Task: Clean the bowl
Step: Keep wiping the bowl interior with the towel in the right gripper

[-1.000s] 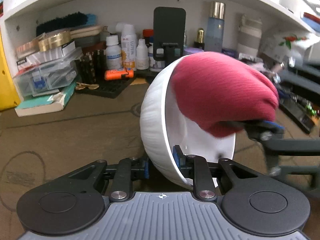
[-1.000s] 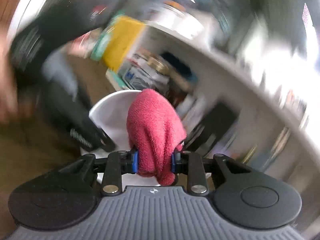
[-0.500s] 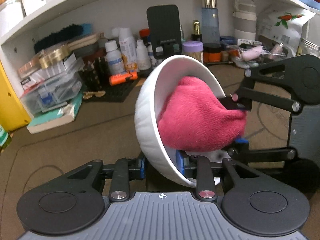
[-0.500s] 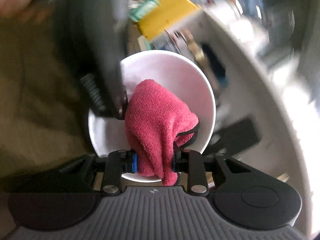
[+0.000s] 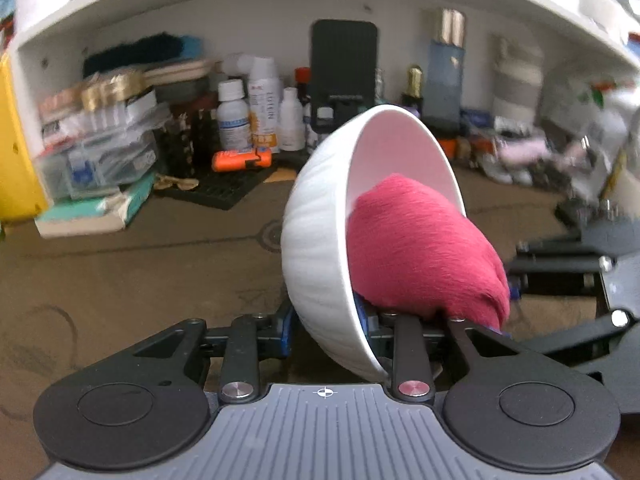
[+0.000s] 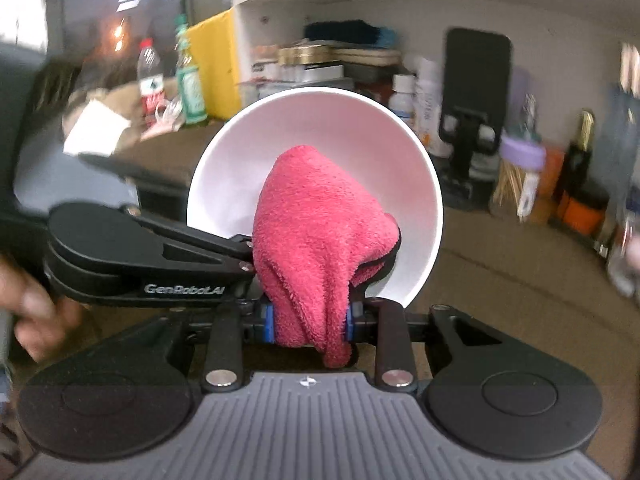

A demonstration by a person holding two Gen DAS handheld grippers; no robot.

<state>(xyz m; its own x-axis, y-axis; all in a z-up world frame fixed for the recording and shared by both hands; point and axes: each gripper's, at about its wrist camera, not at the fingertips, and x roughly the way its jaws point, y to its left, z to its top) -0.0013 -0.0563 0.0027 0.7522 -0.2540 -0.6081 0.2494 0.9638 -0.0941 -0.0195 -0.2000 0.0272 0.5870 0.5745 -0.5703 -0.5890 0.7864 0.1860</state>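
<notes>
White ribbed bowl tipped on its side above the brown tabletop, rim clamped in the left gripper, whose jaws have just eased wider. Risk: that slackened pinch plus cloth pressure could twist the bowl free. Right gripper clamped on the red cloth, wad pressed into the lower inside wall. Loose tail hangs below the pads and may snag. Open room toward the near tabletop; bottles and phone stand crowd the shelf behind.
</notes>
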